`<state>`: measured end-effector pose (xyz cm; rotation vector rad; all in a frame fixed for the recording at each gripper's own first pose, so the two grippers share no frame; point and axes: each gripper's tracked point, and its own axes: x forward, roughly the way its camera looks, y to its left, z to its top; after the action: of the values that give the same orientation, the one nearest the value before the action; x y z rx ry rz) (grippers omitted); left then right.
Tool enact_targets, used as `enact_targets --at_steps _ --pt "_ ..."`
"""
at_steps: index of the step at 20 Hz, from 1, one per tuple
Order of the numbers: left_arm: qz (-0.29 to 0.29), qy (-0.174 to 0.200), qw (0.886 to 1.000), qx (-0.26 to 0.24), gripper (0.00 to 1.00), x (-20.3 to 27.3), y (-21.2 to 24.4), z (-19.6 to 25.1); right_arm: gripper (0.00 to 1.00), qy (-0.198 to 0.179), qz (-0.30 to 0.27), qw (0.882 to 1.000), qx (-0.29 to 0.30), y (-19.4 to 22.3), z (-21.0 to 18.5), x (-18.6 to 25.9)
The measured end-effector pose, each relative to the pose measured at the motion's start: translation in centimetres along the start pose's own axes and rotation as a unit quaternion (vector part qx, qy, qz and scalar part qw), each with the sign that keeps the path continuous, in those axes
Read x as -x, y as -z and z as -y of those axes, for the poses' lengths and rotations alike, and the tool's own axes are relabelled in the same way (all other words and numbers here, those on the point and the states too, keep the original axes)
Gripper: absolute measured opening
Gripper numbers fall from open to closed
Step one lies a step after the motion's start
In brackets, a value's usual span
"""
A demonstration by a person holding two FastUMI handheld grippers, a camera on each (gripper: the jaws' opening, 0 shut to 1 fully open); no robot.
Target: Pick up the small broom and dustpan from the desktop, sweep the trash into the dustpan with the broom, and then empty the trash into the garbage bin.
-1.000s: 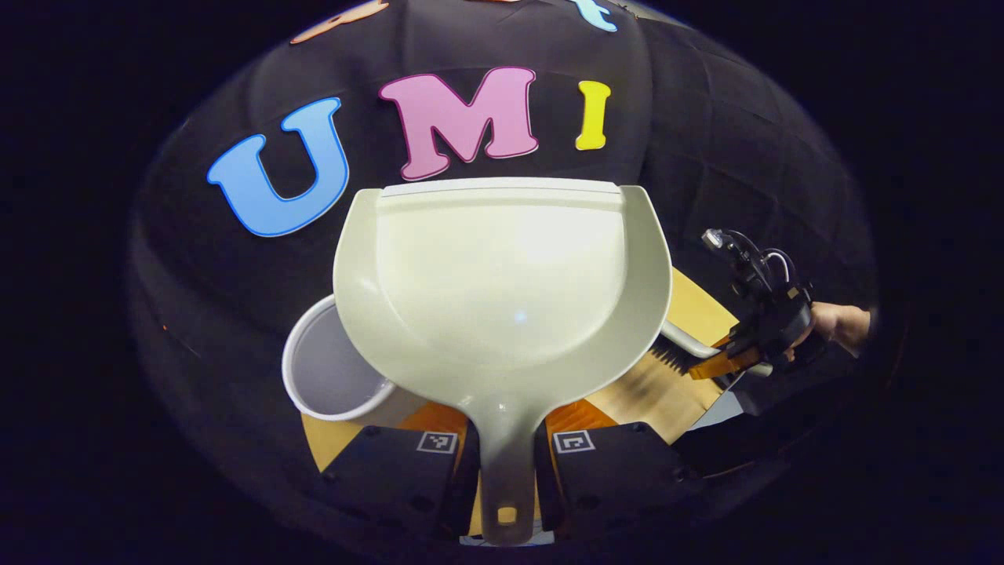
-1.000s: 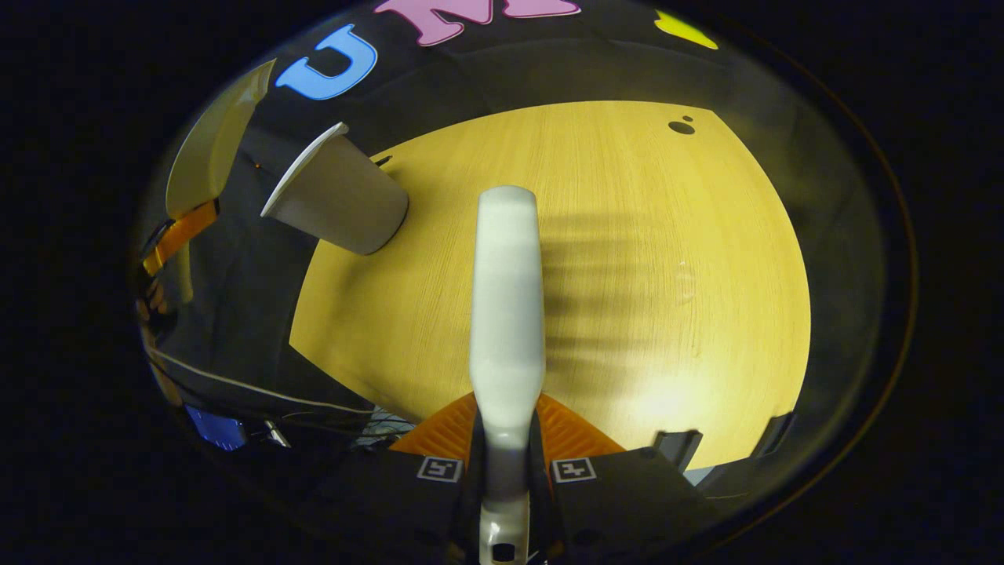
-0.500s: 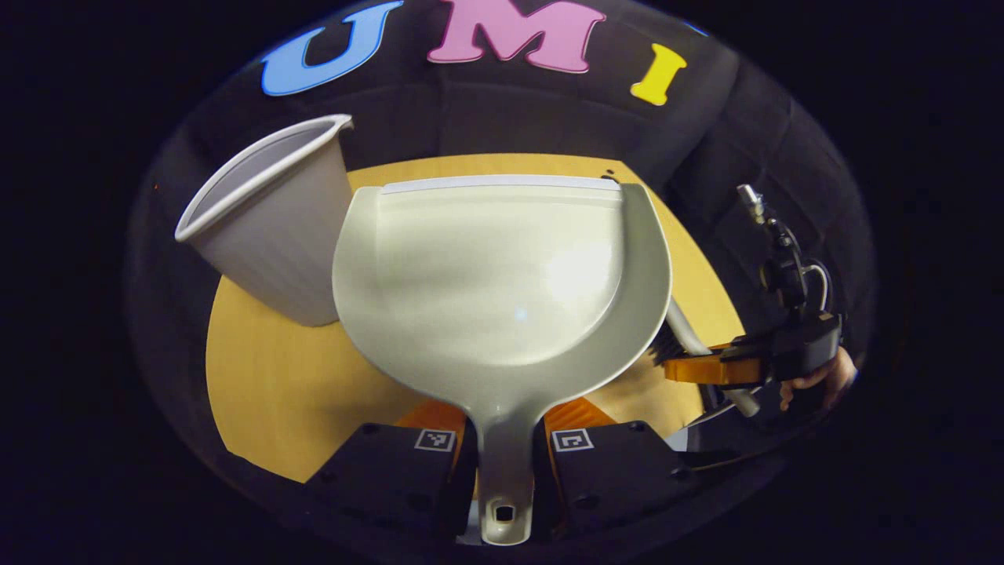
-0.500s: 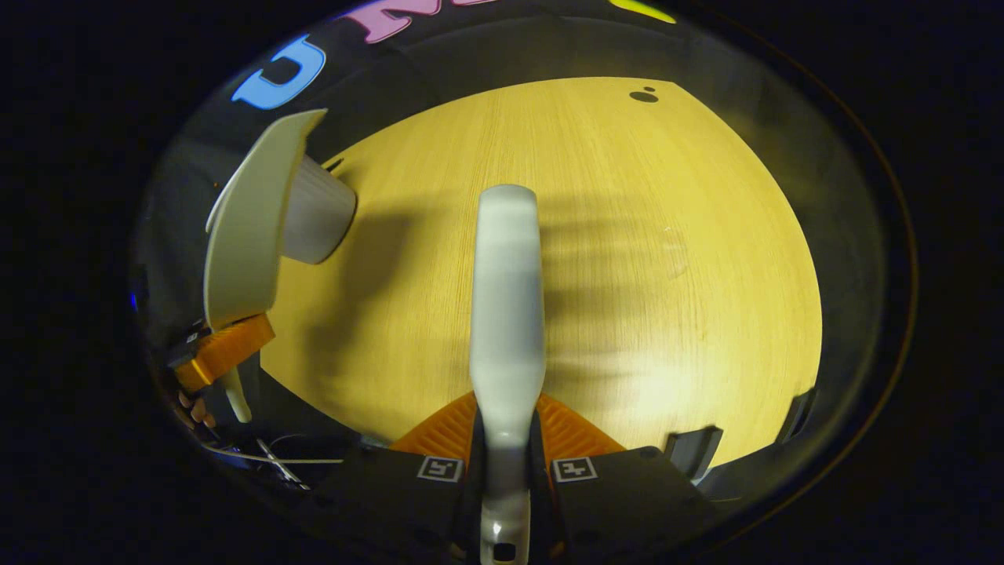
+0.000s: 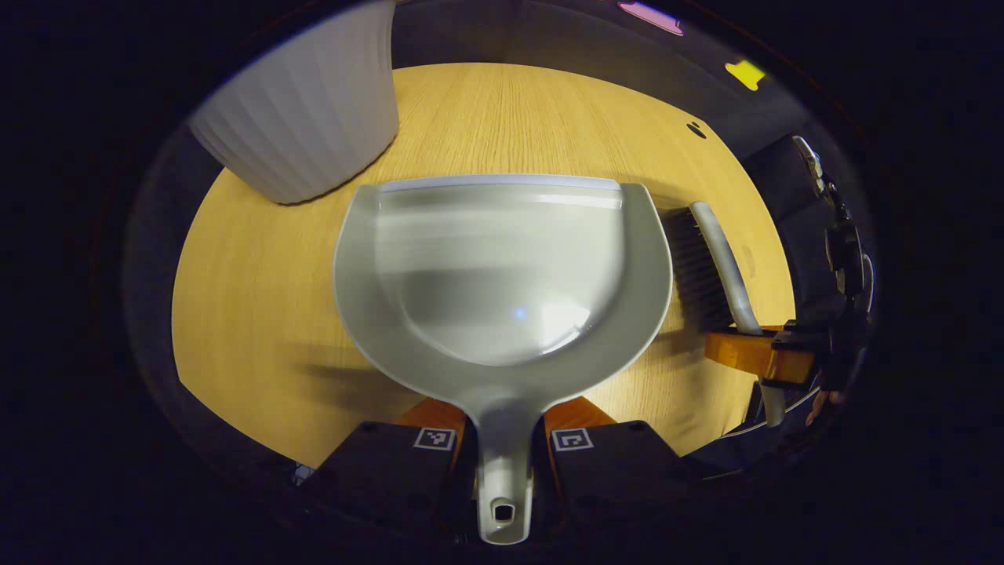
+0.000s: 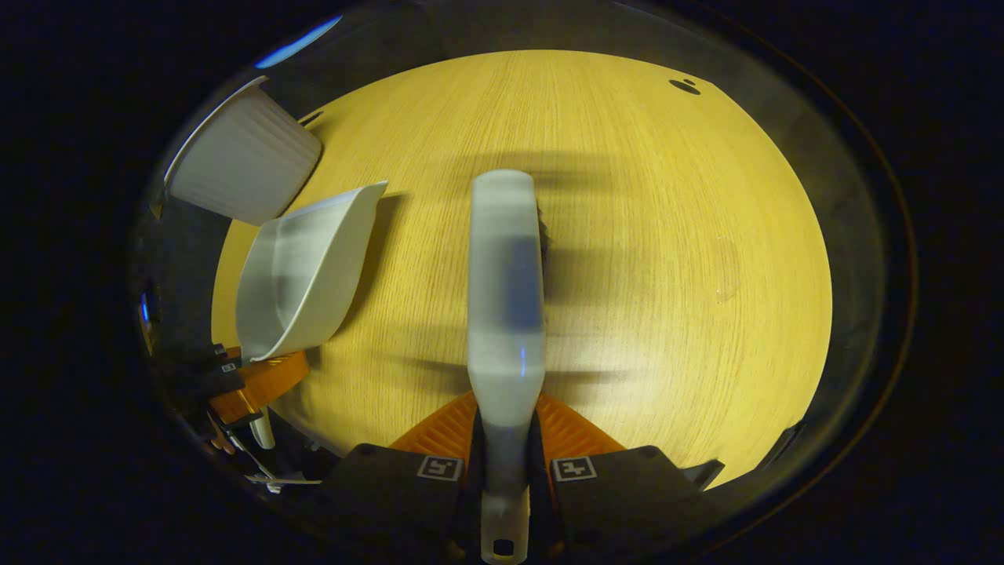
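My left gripper [image 5: 506,420] is shut on the handle of a pale dustpan [image 5: 502,275], whose empty scoop points away over the wooden desktop [image 5: 259,314]. In the right gripper view the same dustpan [image 6: 302,271] lies low at the left, with the left gripper [image 6: 255,377] behind it. My right gripper [image 6: 506,430] is shut on the handle of the small broom [image 6: 506,290], which reaches forward over the desktop [image 6: 667,259]. From the left gripper view, the broom [image 5: 725,259] hangs just right of the dustpan with its dark bristles toward it, held by the right gripper [image 5: 765,357].
A white ribbed garbage bin [image 5: 306,118] stands on the desktop beyond the dustpan's left corner; the right gripper view has this bin [image 6: 239,161] at the upper left. A small dark mark [image 6: 685,86] sits near the desktop's far edge.
The dustpan has come away from above the bin and down toward the desktop, its scoop now level. The broom has also sunk closer to the desktop. Both views now tilt down.
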<state>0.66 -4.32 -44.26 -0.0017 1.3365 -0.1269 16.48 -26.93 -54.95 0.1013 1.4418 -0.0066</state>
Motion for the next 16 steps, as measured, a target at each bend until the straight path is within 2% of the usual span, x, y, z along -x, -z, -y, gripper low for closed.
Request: enact_targets --at_steps 1,3,5,7,8,9,11,12,13,14,15,16 --pt "-0.009 -0.001 1.000 0.002 0.29 0.5 -0.6 -0.1 0.28 0.002 -0.006 1.000 0.003 0.1 -0.1 -0.4" --pt "-0.024 -0.014 1.000 0.004 0.29 0.9 -1.1 -0.3 0.28 -0.004 -0.013 1.000 -0.003 -0.1 -0.4 -1.0" --pt "-0.031 -0.038 0.999 -0.016 0.29 0.4 -1.6 -0.2 0.28 -0.013 -0.024 1.000 -0.015 0.0 -0.7 -1.4" --pt "-0.042 -0.041 0.998 -0.016 0.31 0.5 -1.4 -0.1 0.29 -0.016 -0.020 0.999 -0.021 -0.2 -1.0 -1.1" --pt "-0.045 -0.038 0.998 -0.017 0.30 0.5 -1.3 -0.2 0.34 -0.017 -0.018 0.999 -0.024 -0.4 -0.9 -1.0" --pt "-0.046 -0.032 0.998 -0.017 0.30 0.5 -1.2 -0.1 0.30 -0.021 -0.015 0.999 -0.029 -0.5 -1.1 -0.9" --pt "-0.049 0.001 0.999 -0.011 0.31 1.3 -0.7 0.9 0.38 -0.030 -0.003 0.998 -0.046 -1.0 -1.5 -0.1" --pt "-0.040 0.014 0.999 -0.008 0.46 1.8 -0.8 1.4 0.43 -0.039 0.002 0.998 -0.053 -1.1 -1.9 0.7" --pt "-0.031 0.016 0.999 -0.011 0.60 2.6 -0.7 1.5 0.53 -0.043 0.012 0.997 -0.055 -1.4 -2.1 1.6" --pt "-0.021 0.008 1.000 -0.016 0.71 3.7 -0.7 1.3 0.75 -0.046 0.031 0.997 -0.056 -1.9 -2.2 2.7" --pt "-0.012 0.003 1.000 -0.023 0.72 4.9 -0.6 1.2 0.77 -0.043 0.048 0.996 -0.053 -2.2 -2.1 3.8" --pt "-0.001 -0.004 0.999 -0.032 0.72 6.6 -0.4 1.0 0.86 -0.042 0.065 0.996 -0.051 -2.6 -2.1 5.0"
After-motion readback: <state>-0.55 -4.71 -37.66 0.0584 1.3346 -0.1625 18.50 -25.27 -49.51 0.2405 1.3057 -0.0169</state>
